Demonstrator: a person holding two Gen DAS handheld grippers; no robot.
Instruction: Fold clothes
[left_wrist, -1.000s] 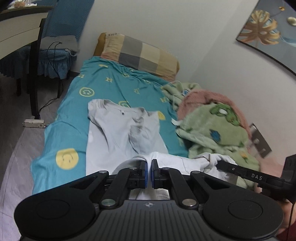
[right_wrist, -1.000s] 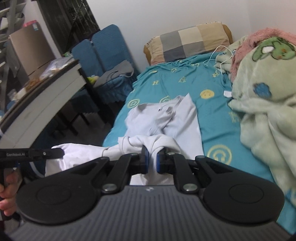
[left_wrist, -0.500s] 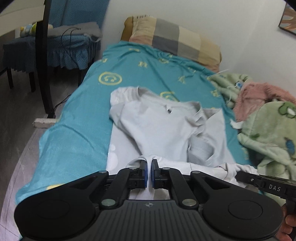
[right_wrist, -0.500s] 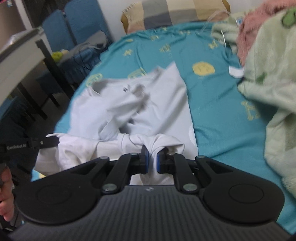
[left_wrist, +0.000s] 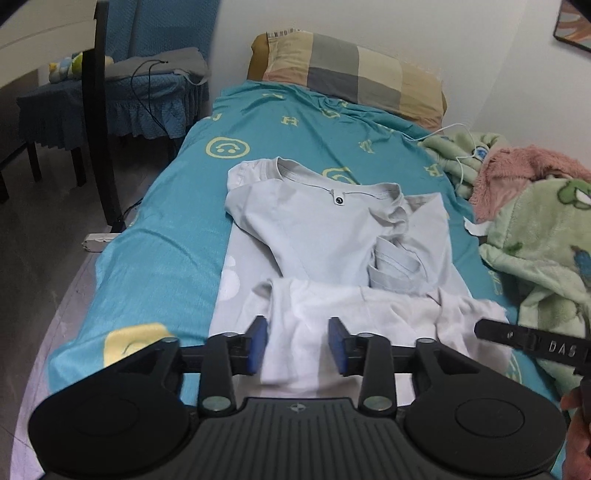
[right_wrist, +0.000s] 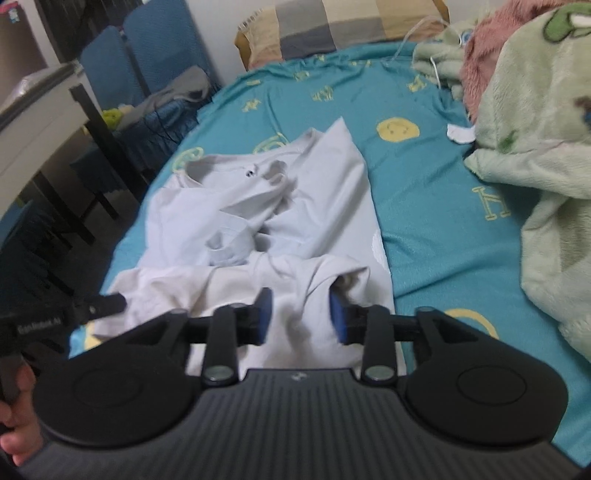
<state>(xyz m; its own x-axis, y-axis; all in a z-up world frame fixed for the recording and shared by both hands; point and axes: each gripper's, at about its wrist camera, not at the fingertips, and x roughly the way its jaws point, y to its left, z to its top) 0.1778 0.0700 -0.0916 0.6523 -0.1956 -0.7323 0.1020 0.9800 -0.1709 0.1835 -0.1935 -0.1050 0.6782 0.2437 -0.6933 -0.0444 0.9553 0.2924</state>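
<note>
Both claws have just been opening: the left claw (left_wrist: 297, 345) and right claw (right_wrist: 300, 315) stand apart, the pale t-shirt (left_wrist: 332, 236) lying on the bed (left_wrist: 155, 258) between unpressing pads. The folded-up hem (right_wrist: 229, 284) looks bunched, though blur hides detail, so it may slump open or snag on a withdrawing pad.
</note>
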